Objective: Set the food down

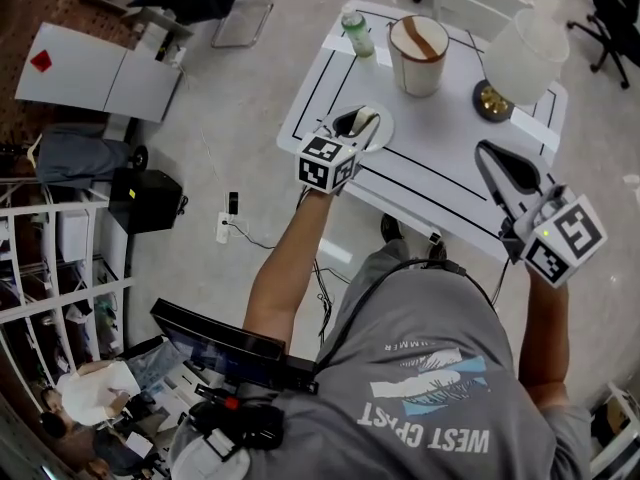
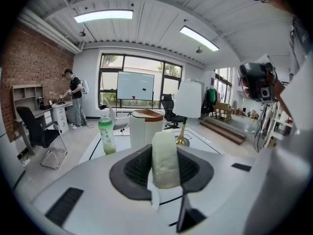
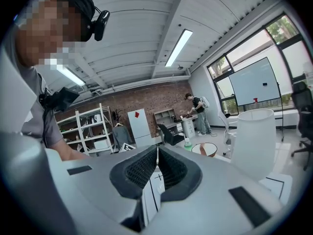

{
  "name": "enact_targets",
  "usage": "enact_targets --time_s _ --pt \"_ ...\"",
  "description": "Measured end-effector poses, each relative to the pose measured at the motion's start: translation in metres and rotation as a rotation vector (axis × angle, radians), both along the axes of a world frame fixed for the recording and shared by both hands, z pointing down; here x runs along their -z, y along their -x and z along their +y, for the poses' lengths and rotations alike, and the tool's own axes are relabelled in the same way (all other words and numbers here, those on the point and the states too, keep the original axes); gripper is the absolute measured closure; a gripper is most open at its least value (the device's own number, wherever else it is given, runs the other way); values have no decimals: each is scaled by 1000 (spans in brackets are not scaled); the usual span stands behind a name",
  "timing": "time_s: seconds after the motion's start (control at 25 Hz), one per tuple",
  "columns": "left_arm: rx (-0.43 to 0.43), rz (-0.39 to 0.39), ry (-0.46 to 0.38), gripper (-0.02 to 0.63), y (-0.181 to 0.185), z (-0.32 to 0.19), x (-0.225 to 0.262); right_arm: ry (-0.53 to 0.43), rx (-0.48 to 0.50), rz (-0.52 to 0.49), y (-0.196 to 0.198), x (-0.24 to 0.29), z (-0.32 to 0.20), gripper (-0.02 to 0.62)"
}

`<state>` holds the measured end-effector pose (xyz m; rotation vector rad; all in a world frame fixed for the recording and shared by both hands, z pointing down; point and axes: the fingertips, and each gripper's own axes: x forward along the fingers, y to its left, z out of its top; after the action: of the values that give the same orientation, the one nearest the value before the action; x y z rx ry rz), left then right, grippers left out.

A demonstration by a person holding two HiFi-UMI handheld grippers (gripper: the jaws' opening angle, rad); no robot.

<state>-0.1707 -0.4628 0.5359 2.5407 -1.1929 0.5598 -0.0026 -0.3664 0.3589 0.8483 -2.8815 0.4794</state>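
While the left gripper (image 1: 360, 120) is clamping the pale food (image 2: 165, 159) between its jaws over the plate (image 1: 388, 130) at the near edge of the table (image 1: 420, 178), the right gripper (image 3: 156, 154) is hovering empty, its jaws pressed together. Risk: if the jaws are opening off-centre, the soft block could be tipping off the rim and over the table edge. The shirt (image 1: 430, 408) is showing "WEST COAST"; the far bottle (image 1: 357, 34) is showing no legible label.

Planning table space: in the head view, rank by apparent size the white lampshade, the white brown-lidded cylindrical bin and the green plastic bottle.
1. white lampshade, largest
2. white brown-lidded cylindrical bin
3. green plastic bottle, clearly smallest
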Motion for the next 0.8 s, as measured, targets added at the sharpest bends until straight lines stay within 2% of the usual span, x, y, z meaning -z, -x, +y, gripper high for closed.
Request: enact_targets --time_s 0.32,0.8 --pt "-24 -88 46 497 4 -17 -30 18 -12 7 -3 -7 -5 586" --pt "-26 -179 140 497 21 -32 -79 41 -31 21 -8 -16 -10 587"
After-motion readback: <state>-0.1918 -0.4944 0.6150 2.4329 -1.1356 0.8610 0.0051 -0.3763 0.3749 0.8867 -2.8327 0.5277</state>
